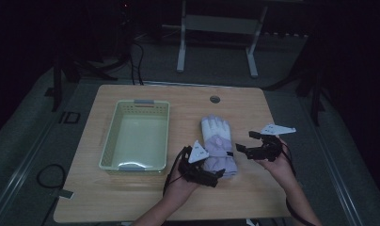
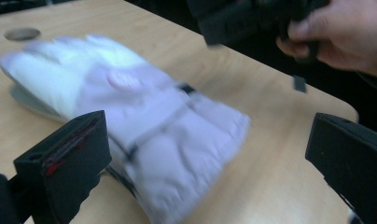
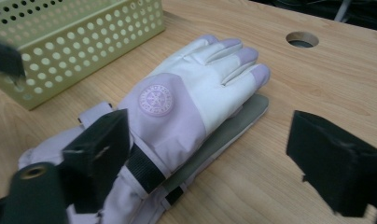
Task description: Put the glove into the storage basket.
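Observation:
A white and lilac winter glove (image 1: pixel 217 141) lies flat on the wooden table (image 1: pixel 131 197), fingers pointing away from me, with a round snowflake badge on its back (image 3: pixel 155 99). A second glove's grey palm (image 3: pixel 233 122) shows from underneath it. My left gripper (image 1: pixel 217 178) is open at the cuff end, with the glove (image 2: pixel 130 107) ahead between its jaws. My right gripper (image 1: pixel 247 141) is open just right of the glove, and its jaws frame the glove (image 3: pixel 186 93) without touching it. Nothing is held.
A pale green perforated basket (image 1: pixel 110 136) stands empty left of the glove, and its wall (image 3: pixel 74 42) is close by. A round cable hole (image 1: pixel 215 99) sits near the table's far edge. Beyond the table stands a white frame on the floor.

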A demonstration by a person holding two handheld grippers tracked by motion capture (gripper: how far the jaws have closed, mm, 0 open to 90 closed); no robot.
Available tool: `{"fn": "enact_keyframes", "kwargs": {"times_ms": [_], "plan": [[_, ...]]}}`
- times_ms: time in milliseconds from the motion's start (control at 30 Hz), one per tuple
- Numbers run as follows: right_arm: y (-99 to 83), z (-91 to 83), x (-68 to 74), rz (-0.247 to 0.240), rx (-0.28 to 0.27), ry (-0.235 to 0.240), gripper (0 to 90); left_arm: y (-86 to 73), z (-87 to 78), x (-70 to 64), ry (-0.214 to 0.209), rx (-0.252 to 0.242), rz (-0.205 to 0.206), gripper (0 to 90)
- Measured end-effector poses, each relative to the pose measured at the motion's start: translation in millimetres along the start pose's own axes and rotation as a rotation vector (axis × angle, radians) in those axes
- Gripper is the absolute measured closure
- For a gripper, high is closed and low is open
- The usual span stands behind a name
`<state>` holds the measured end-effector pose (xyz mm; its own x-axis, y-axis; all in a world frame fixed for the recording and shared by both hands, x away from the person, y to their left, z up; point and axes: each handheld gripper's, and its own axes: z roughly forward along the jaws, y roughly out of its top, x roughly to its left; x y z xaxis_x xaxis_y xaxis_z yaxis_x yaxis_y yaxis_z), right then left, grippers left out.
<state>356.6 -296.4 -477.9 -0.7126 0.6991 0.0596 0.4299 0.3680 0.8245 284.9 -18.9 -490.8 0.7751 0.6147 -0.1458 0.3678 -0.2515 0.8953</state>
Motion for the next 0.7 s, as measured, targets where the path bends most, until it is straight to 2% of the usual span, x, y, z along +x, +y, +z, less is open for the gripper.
{"fn": "enact_keyframes", "kwargs": {"times_ms": [33, 100, 133, 167, 233, 267, 300, 333, 367, 467, 500, 567, 600, 633, 667, 700], "plan": [[0.0, 0.0, 0.0, 0.000, 0.000, 0.000, 15.4, 0.0, 0.0, 0.0, 0.000, 0.000, 0.000, 0.2], [0.7, 2.8, 0.0, -0.005, 0.002, -0.010, 21.2, 11.0, 5.2, 6.7, 0.025, 0.012, 0.000, 0.2], [1.6, 5.7, 0.2, -0.017, -0.008, -0.013, 27.1, 19.0, 9.5, 14.8, 0.045, 0.006, -0.023, 7.1], [1.6, 5.7, 0.2, -0.017, -0.008, -0.013, 27.1, 19.0, 9.5, 14.8, 0.045, 0.006, -0.023, 11.2], [3.1, 11.8, -0.5, -0.020, -0.010, -0.021, 34.3, 23.9, 14.2, 21.0, 0.097, 0.002, -0.023, 14.7], [3.4, 14.5, -0.4, -0.024, -0.005, -0.024, 35.7, 27.4, 22.5, 28.4, 0.139, 0.033, -0.028, 15.5], [3.4, 14.5, -0.4, -0.024, -0.005, -0.024, 35.7, 27.4, 22.5, 28.4, 0.139, 0.033, -0.028, 15.9], [3.4, 21.0, -0.5, -0.030, 0.004, -0.020, 36.8, 28.4, 33.5, 36.8, 0.174, 0.077, -0.048, 16.1], [3.4, 21.0, -0.5, -0.030, 0.004, -0.020, 36.8, 28.4, 33.5, 36.8, 0.174, 0.077, -0.048, 16.9], [1.7, 33.0, 0.3, -0.019, 0.022, -0.016, 38.8, 21.1, 55.6, 53.1, 0.196, 0.188, -0.110, 17.0], [1.7, 33.0, 0.3, -0.019, 0.022, -0.016, 38.8, 21.1, 55.6, 53.1, 0.196, 0.188, -0.110, 17.0], [-0.7, 38.8, 1.2, -0.011, 0.038, -0.011, 38.8, 14.2, 65.4, 58.4, 0.215, 0.242, -0.130, 17.0], [-5.2, 45.9, 2.9, -0.022, 0.064, -0.017, 38.8, 8.7, 72.1, 62.0, 0.211, 0.278, -0.162, 17.0], [-5.2, 45.9, 2.9, -0.022, 0.064, -0.017, 38.8, 8.7, 72.1, 62.0, 0.211, 0.278, -0.162, 17.0], [-11.6, 52.9, 3.8, -0.025, 0.098, -0.020, 38.8, 3.5, 76.6, 62.7, 0.217, 0.300, -0.175, 17.0], [-11.6, 52.9, 3.8, -0.025, 0.098, -0.020, 38.8, 3.5, 76.6, 62.7, 0.217, 0.300, -0.175, 17.0]]}}
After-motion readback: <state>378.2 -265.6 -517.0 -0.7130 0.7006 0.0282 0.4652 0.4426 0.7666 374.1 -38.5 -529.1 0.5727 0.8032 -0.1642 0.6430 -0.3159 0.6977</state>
